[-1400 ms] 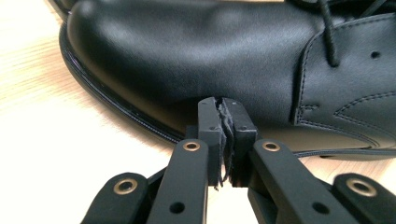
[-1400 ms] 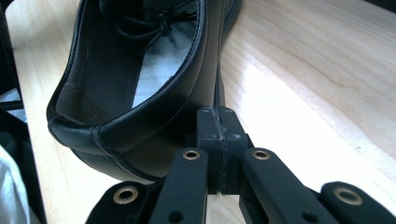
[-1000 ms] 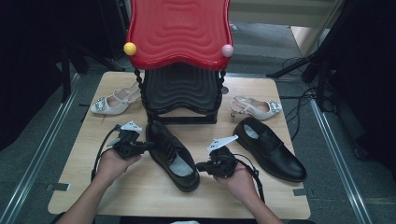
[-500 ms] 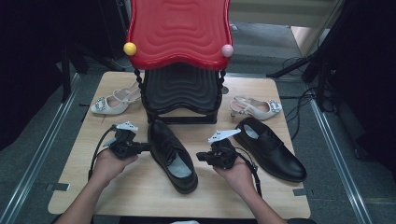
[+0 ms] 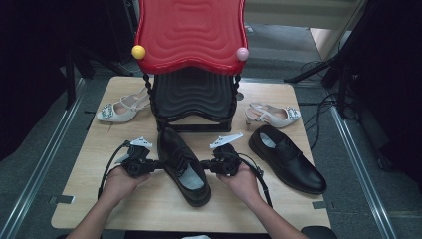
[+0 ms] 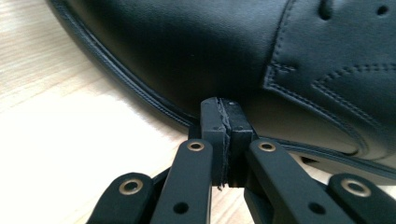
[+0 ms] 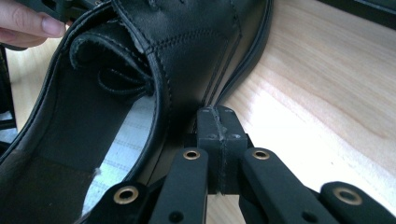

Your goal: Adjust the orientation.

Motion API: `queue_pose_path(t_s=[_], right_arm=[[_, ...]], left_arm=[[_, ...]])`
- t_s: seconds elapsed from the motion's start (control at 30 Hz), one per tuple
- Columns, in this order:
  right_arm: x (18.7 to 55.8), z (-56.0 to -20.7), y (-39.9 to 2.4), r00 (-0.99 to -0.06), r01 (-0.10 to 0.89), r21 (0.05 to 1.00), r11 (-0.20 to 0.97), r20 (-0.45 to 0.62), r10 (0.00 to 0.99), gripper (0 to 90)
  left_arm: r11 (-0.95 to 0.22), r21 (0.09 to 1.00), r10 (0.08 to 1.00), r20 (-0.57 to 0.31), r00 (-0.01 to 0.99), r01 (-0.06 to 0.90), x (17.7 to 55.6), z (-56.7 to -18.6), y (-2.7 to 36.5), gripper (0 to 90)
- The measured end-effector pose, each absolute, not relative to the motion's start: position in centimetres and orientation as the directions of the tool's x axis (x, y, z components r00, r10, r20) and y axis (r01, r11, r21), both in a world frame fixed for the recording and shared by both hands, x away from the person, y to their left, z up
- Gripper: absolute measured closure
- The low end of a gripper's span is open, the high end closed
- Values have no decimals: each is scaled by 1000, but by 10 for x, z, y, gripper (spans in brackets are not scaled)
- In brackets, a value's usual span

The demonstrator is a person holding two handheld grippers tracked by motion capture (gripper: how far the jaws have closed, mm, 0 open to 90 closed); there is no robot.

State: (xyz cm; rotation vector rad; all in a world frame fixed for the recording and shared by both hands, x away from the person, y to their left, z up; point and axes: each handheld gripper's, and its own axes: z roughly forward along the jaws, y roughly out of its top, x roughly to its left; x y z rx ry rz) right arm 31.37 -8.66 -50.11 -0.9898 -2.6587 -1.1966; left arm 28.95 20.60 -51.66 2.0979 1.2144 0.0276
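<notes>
The glossy black lace-up shoe [image 5: 181,164] lies between the clenched left gripper [image 5: 158,164] and clenched right gripper [image 5: 203,165].

Overall light: bright on the pale wooden tabletop [image 5: 149,209], dim to near black on the floor around it.
Source: overhead, judging by short shadows tucked under the glossy black leather lace-up shoe [image 5: 183,164].
Glare: soft sheen on the red ribbed plastic chair back [image 5: 191,35]; blown-out white patch on the wood in the left gripper view, a milder one in the right gripper view.
Shadows: deep beneath the chair's black seat [image 5: 191,97].
Sharpness, high view: soft, slightly grainy, low detail in dark corners.
Sharpness, gripper views: closed black jaws and shoe stitching crisp; far wood grain and top edge blurred.
Distortion: rails bowing slightly at the high view's sides.
</notes>
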Motion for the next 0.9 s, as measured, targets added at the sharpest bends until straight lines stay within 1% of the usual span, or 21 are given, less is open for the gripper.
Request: queue_pose_path(t_s=[0.07,0.43,0.5,0.7,0.9], right_arm=[[312,-501,-88,-784,592,640,489,319,532,900],[300,-498,-95,-777,603,626,494,322,542,900],[298,-498,-97,-772,611,618,494,328,544,900],[294,-497,-105,-769,617,607,500,330,547,900],[291,-494,-116,-751,634,600,488,325,575,900]], left_arm=[[-317,577,760,-319,566,752,289,-516,205,900],[-347,579,734,-323,598,738,290,-515,192,900],[-358,579,732,-313,605,733,291,-515,187,900],[-373,574,717,-321,619,729,294,-514,176,900],[-381,576,701,-330,632,723,297,-515,162,900]])
